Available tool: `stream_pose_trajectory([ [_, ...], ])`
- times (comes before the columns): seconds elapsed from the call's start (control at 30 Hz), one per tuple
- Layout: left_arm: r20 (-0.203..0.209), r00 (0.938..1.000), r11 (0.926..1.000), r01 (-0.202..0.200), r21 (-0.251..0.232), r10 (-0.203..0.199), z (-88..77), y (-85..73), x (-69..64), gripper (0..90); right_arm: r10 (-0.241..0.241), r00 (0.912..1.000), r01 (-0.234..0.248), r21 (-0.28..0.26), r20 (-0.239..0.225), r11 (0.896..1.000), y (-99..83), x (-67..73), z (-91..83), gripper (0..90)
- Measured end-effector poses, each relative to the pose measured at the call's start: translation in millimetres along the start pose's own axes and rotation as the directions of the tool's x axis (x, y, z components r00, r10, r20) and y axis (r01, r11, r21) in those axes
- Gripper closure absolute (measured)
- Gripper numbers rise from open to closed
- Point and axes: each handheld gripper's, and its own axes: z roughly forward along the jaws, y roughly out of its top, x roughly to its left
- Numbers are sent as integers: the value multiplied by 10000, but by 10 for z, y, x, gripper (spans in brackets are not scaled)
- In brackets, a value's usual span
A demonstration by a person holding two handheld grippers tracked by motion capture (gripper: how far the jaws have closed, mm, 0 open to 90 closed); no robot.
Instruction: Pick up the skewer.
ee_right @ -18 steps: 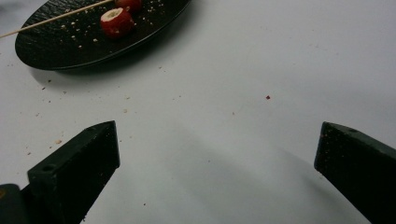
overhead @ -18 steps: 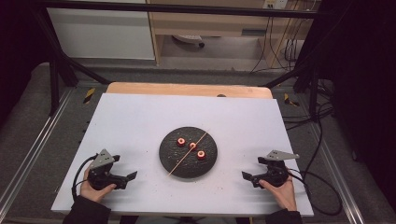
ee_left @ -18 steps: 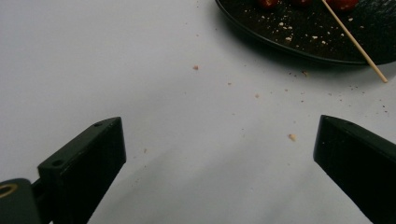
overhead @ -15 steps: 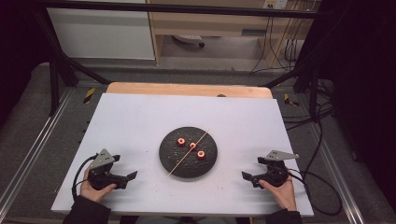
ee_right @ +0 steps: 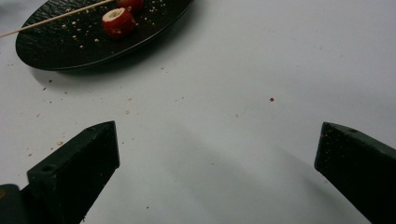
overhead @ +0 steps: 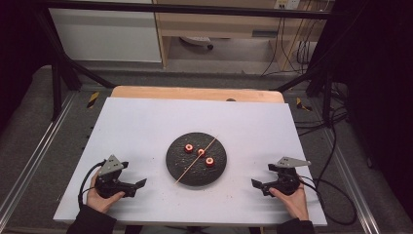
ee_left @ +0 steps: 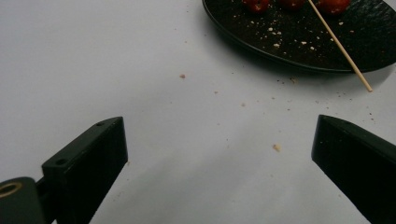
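Plate (overhead: 175,168) sits mid-table, skewer (overhead: 195,161) lying diagonal across it, three red pieces (overhead: 210,162) alongside. Left gripper (overhead: 140,184) and right gripper (overhead: 255,184) rest near edge, both spread, empty. Tip: pinch skewer's overhanging near end first, go low, slow.

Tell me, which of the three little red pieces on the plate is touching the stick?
The middle red piece on the black plate: the wooden stick runs right across it. The other two red pieces lie apart from it, one on each side.

A white table (overhead: 146,126) carries 1 black plate (overhead: 175,163) at its middle, with crumbs (ee_left: 276,147) scattered just beside it.
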Motion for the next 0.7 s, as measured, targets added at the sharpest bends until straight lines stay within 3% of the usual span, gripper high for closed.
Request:
stream_pose_trajectory([
  [0.27,113,9995,9995,-305,-11,306,0,105,-130,42,89,10000,-89,-33,6,10000,5,2,-2,6],
  [0.7,58,9994,9978,-331,577,329,83,322,-248,37,30,10000,-29,-23,57,10000,6,-1,2,6],
])
